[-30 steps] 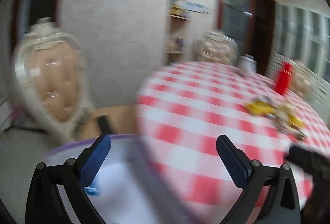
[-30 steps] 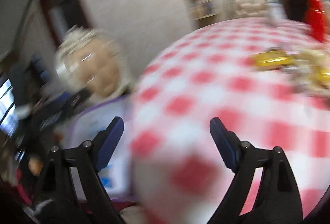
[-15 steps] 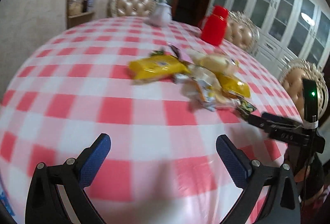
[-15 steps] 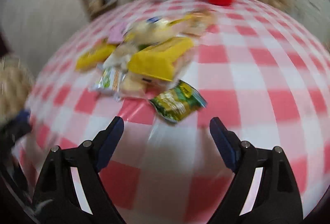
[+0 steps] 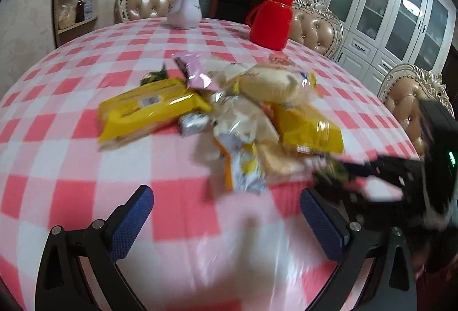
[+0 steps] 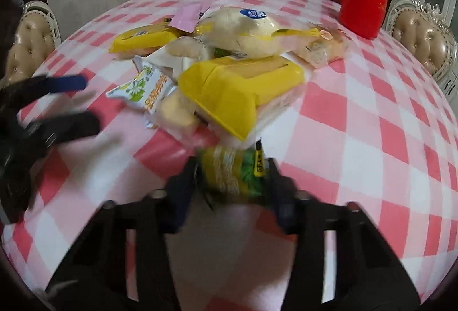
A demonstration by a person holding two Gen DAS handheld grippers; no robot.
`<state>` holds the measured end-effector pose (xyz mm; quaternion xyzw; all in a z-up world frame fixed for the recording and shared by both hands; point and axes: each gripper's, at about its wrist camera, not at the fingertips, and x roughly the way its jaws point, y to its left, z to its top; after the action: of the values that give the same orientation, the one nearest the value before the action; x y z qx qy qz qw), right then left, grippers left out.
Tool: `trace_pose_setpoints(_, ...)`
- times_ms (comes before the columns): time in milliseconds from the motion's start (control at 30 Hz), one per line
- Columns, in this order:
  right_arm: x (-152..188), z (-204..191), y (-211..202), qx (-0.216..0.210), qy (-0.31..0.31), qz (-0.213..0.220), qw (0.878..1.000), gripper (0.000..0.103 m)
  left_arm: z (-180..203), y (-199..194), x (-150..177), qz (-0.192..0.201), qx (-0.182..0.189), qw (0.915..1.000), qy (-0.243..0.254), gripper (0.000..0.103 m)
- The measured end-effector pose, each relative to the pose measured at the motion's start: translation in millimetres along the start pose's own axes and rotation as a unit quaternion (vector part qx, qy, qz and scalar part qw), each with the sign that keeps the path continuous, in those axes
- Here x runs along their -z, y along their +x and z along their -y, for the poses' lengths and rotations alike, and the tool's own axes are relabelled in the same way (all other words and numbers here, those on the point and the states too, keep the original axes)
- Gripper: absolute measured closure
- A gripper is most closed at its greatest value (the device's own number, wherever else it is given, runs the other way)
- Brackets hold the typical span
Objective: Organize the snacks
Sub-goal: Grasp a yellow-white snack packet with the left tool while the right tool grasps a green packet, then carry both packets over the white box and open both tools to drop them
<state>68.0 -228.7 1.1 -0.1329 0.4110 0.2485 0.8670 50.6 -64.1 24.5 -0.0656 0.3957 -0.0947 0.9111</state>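
Checked table [image 6: 357, 116]: right tongs [image 6: 232, 176] now closing round green packet [image 6: 229, 170]; left tongs [image 5: 226, 213] released

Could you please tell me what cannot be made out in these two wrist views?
- Right wrist: green snack packet, print motion-blurred, edges behind closing right tool.
- Left wrist: same packet blurred, partly behind that tool.
- Both: lower snacks in pile covered by upper ones.
- Shelf jars too small.

near tablecloth [image 5: 71, 205] bare | snack pile [image 5: 229, 110] blocks centre — flask [image 5: 270, 21], teapot [image 5: 184, 11] behind
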Motion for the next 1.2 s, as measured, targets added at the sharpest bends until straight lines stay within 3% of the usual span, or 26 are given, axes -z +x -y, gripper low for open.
trace_pose_setpoints(133,4.7,4.6,-4.0,0.007,0.021,-0.003,1.000,0.058,7.7,18.4,-16.3,0.001,-0.014,0.9999,0.001,0.005)
trace_pose_setpoints(233,3.3,6.4,-2.1,0.007,0.024,-0.002,1.000,0.058,7.9,35.8,-19.9,-0.020,-0.012,0.9997,0.001,0.033)
trace_pose_setpoints(333,2.0,9.4,-1.2,0.004,0.030,0.000,1.000,0.058,1.3,41.4,-20.2,-0.032,0.023,0.9991,-0.016,0.068)
trace_pose_setpoints(533,2.6,23.4,-5.1,-0.004,0.066,0.008,0.998,0.058,-4.6,22.7,-5.7,-0.016,0.011,0.9998,-0.006,0.073)
trace_pose_setpoints(833,4.8,30.5,-11.1,-0.018,0.097,0.020,0.995,0.058,-57.6,-13.7,-5.1,0.036,0.002,0.9951,-0.092,0.073)
trace_pose_setpoints(1200,18.3,4.9,-27.2,-0.029,0.116,0.029,0.992,0.058,-78.3,-22.4,2.2,0.041,-0.015,0.9923,-0.116,0.073)
